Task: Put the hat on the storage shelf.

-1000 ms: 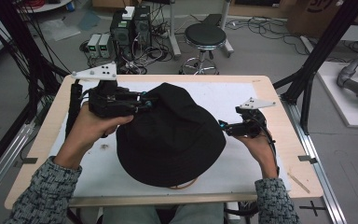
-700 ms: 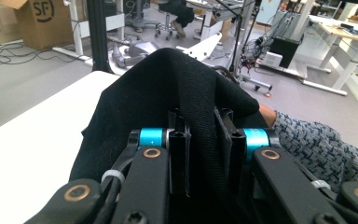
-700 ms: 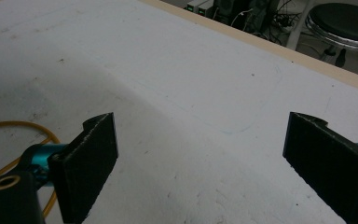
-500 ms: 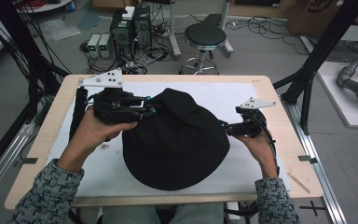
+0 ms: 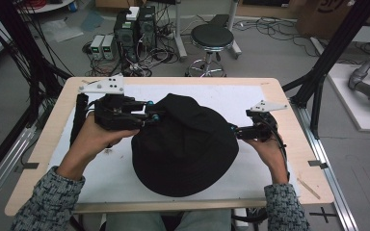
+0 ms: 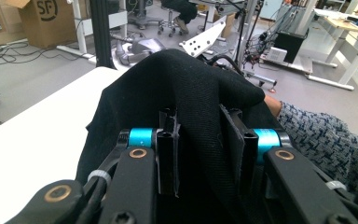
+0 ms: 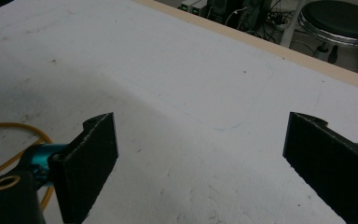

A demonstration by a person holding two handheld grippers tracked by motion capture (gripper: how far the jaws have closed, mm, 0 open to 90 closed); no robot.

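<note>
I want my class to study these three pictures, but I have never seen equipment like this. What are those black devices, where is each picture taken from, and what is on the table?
A person holds a two-jaw hand gripper in each hand. One picture looks down from above; the other two come from cameras riding on the grippers. On the wooden table with its white mat lies a black fabric bucket hat. The left gripper has hat fabric between its jaws. The right gripper is open above bare mat, beside the hat's brim.
</note>
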